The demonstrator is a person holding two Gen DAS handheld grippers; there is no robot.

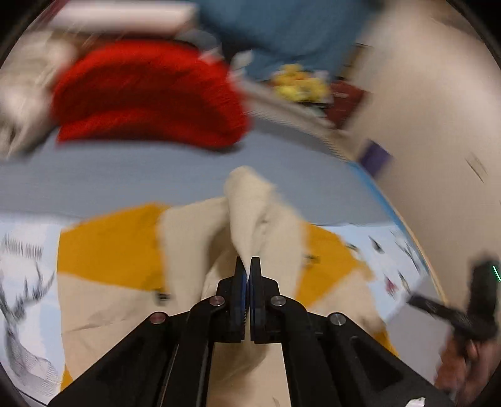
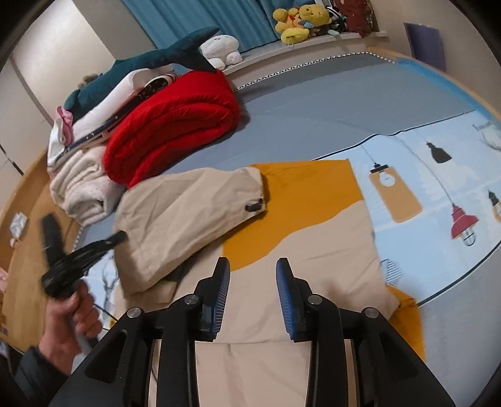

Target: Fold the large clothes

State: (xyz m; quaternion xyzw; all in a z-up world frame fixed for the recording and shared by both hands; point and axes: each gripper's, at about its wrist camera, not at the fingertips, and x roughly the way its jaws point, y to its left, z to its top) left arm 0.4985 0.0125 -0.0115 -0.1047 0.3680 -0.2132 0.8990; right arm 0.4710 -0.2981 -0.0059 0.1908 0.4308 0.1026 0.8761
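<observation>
A cream and mustard jacket [image 2: 313, 244] lies flat on the bed. Its cream sleeve [image 2: 188, 213] is folded across the body, cuff toward the middle. In the left wrist view, which is blurred, my left gripper [image 1: 247, 263] is shut, and a ridge of the cream sleeve [image 1: 250, 203] rises from its tips. The right wrist view shows that same left gripper [image 2: 120, 236] at the sleeve's left edge, held by a hand [image 2: 72, 313]. My right gripper [image 2: 253, 266] hovers open above the jacket's lower body, with nothing between its blue pads.
A folded red quilt [image 2: 175, 125] and a stack of white blankets [image 2: 81, 188] sit at the back left, with a shark plush [image 2: 141, 62] on top. Yellow plush toys [image 2: 300, 18] line the far ledge. A lamp-patterned sheet [image 2: 438, 188] covers the bed to the right.
</observation>
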